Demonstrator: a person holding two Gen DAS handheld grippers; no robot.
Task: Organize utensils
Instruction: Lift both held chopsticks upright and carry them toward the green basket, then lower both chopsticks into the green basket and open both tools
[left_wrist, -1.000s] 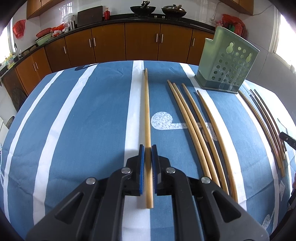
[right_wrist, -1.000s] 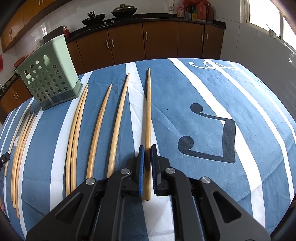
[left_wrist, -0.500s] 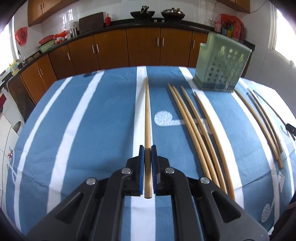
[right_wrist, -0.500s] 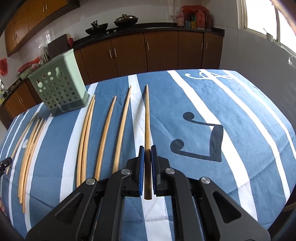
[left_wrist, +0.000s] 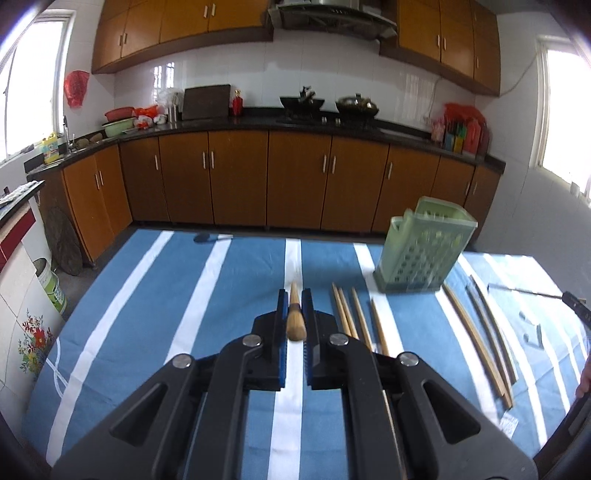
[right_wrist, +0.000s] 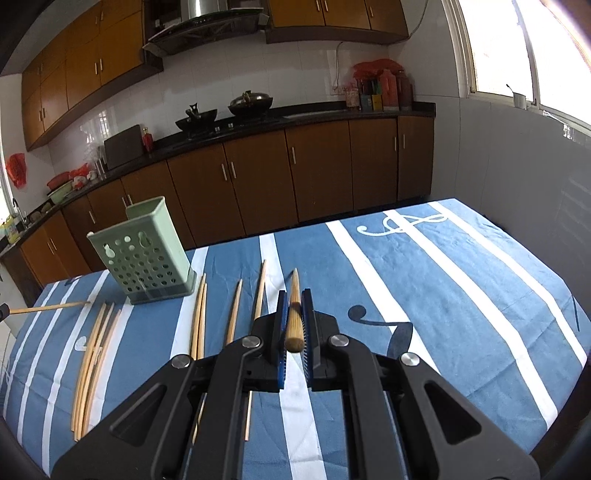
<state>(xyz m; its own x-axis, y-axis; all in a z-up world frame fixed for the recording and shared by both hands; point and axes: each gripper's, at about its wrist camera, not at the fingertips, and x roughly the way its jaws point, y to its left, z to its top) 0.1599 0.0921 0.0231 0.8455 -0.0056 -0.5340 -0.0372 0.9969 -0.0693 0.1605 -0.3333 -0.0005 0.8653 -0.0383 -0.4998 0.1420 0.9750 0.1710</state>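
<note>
Bench (left_wrist: 147, 332) under striped blue cloth. Green holder (right_wrist: 146, 254) upright at the far side. Loose chopsticks (right_wrist: 197, 325) lie in rows near it. Left gripper (left_wrist: 294, 314) clenched on one chopstick (left_wrist: 295, 321), raised off the cloth. Right gripper (right_wrist: 293, 314) clenched on another chopstick (right_wrist: 294, 314), pointing away, above the bench.
</note>
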